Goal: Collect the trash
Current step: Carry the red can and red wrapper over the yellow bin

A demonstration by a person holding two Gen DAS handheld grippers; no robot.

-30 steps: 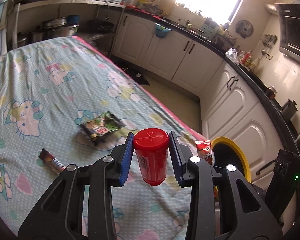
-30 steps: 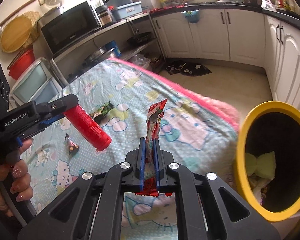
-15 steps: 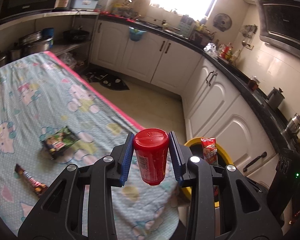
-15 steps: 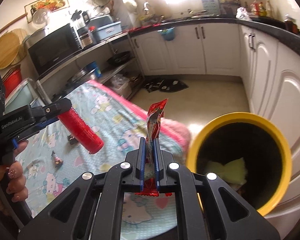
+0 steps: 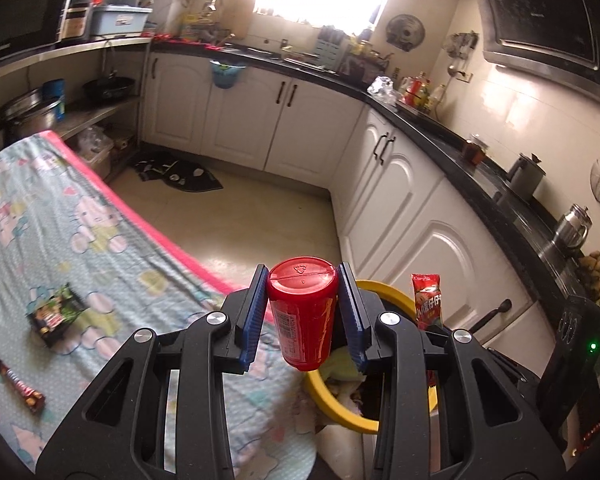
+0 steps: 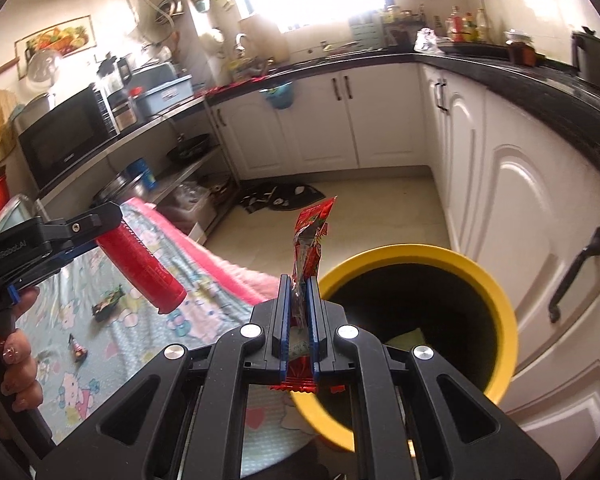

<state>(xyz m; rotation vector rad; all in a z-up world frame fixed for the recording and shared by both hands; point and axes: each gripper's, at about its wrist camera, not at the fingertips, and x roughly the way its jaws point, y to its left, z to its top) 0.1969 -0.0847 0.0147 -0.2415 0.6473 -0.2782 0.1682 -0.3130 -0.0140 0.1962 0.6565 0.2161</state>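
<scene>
My left gripper is shut on a red plastic canister, lid end forward, above the table's corner by the yellow bin. The same canister shows at the left of the right wrist view, held by a person's hand. My right gripper is shut on a red snack wrapper that stands upright, right at the near rim of the yellow bin. The wrapper also shows over the bin in the left wrist view. A dark green packet and a candy bar lie on the table.
The table carries a cat-print cloth with a pink edge. White cabinets under a black counter run behind and right of the bin, close to it. A dark mat lies on the beige floor. The bin holds some pale trash.
Both grippers have swung right, off the table toward the yellow bin, each keeping its grip. The bin now fills more of the right wrist view; the table items have slid left.
</scene>
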